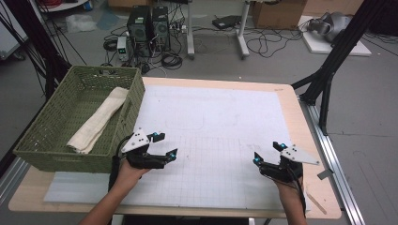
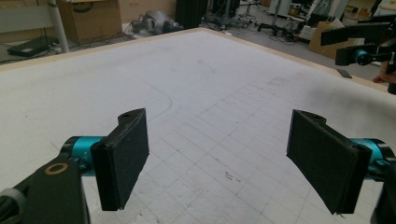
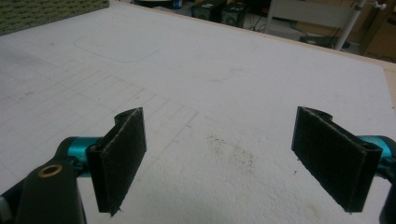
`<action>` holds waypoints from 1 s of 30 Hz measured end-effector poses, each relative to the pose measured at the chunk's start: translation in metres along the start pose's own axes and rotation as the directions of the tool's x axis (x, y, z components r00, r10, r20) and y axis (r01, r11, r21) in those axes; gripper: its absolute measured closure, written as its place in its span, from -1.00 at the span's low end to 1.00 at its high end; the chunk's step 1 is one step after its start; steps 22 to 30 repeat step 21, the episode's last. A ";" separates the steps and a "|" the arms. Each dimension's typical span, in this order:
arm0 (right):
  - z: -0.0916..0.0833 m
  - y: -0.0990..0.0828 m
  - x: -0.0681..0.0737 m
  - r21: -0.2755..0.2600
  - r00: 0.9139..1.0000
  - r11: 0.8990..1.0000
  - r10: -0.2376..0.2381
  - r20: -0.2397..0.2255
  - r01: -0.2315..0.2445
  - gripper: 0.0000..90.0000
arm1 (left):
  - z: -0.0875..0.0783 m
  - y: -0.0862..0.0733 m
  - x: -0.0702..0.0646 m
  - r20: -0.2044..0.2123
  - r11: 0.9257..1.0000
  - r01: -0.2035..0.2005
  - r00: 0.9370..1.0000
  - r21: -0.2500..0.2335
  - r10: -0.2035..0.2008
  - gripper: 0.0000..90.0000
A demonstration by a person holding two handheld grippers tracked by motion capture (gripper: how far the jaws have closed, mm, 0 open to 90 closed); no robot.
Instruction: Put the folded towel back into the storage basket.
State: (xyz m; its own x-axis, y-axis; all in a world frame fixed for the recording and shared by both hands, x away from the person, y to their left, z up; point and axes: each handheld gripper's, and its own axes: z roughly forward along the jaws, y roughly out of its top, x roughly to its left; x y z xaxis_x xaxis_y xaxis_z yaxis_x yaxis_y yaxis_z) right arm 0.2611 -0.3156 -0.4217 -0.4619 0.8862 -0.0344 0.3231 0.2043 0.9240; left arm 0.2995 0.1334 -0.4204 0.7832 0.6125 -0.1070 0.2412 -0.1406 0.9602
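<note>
Two empty grippers rest low over the white mat, towel already in the basket.
We hold the left gripper [image 1: 165, 146] and right gripper [image 1: 267, 152] with jaws spread wide, gripping nothing, at lower left and lower right of the high view; the folded towel [image 1: 99, 119] lies inside the green basket [image 1: 133, 93] at the counter's [image 1: 300, 117] left edge, so we judge our hands are parked clear of it.

The high view looks down and toward twelve o'clock over the table [image 1: 286, 101]. Both gripper views skim low across its white mat [image 2: 224, 84], their shared ground.
</note>
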 end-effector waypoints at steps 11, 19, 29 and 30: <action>0.002 0.000 0.001 0.013 1.000 1.000 -0.010 -0.001 0.010 -0.63 | -0.001 0.000 0.000 -0.002 1.000 0.003 1.000 -0.004 -0.003 -0.53; 0.002 0.000 0.000 0.009 1.000 1.000 -0.012 0.003 0.012 -0.63 | -0.001 -0.001 0.000 -0.003 1.000 0.006 1.000 -0.003 -0.006 -0.53; 0.002 0.000 0.000 0.008 1.000 1.000 -0.013 0.002 0.013 -0.63 | -0.001 -0.001 0.000 -0.005 1.000 0.006 1.000 -0.004 -0.006 -0.53; 0.002 0.000 0.000 0.008 1.000 1.000 -0.013 0.002 0.013 -0.63 | -0.001 -0.001 0.000 -0.005 1.000 0.006 1.000 -0.004 -0.006 -0.53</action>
